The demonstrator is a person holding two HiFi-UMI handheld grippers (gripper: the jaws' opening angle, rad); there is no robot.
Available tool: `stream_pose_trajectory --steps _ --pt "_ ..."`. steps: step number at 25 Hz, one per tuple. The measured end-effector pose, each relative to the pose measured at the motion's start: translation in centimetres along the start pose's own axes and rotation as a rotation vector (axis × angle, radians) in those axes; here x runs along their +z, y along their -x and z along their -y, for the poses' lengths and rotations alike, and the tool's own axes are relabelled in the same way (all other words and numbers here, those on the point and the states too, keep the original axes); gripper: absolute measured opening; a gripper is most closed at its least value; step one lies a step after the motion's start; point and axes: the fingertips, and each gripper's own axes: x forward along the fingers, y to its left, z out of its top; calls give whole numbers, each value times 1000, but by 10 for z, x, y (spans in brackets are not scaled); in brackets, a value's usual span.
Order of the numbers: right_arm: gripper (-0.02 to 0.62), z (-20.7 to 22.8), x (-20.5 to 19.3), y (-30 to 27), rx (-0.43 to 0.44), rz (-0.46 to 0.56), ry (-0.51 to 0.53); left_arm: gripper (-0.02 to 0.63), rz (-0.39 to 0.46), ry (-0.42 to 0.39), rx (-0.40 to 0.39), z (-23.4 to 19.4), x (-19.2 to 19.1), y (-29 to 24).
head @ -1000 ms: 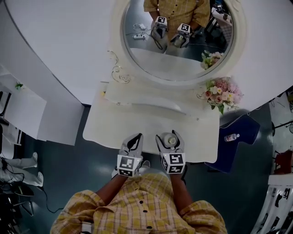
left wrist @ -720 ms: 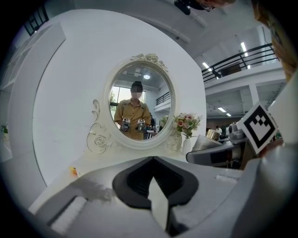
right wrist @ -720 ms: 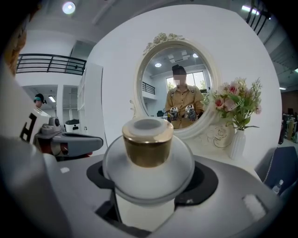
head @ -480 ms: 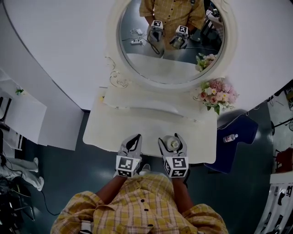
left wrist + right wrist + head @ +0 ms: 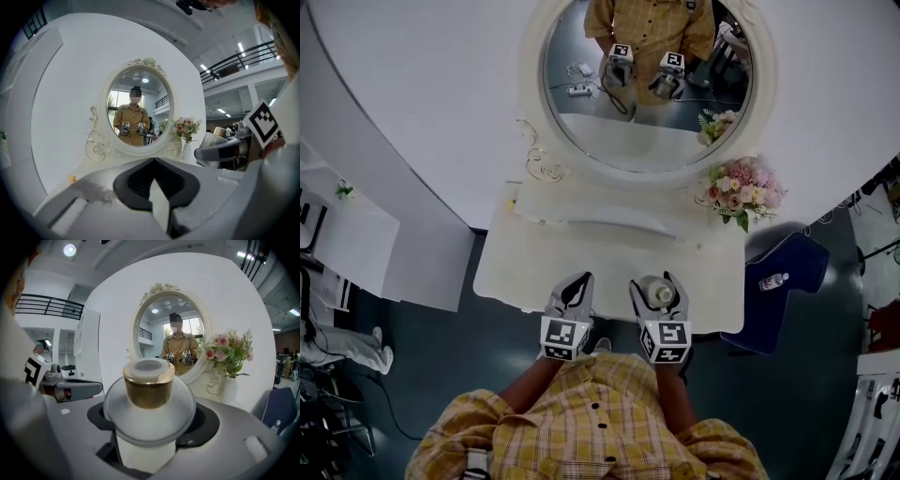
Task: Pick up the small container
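Observation:
The small container [image 5: 657, 292] is a round white jar with a gold collar and white cap [image 5: 149, 394]. It sits upright between the jaws of my right gripper [image 5: 658, 283], which is shut on it above the front edge of the white dressing table [image 5: 546, 255]. My left gripper [image 5: 573, 289] is alongside on the left, shut with nothing in it; its fingertips meet in the left gripper view [image 5: 157, 190]. That view also shows the right gripper [image 5: 224, 151] with the container [image 5: 213, 138] at the right.
An oval mirror [image 5: 647, 89] in a carved white frame stands at the back of the table and reflects both grippers. A vase of pink flowers [image 5: 741, 190] stands at the back right. A dark blue seat [image 5: 787, 300] with a small bottle [image 5: 773, 280] is to the right of the table.
The right gripper, still holding the container, has drifted slightly right and toward me. The left gripper has barely moved.

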Motion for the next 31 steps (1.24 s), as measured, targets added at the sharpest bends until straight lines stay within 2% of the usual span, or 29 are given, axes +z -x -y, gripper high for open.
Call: stream_pose_trajectory --steps 31 --pt "337 5 -1 11 -15 19 -13 0 9 -2 12 -2 -1 5"
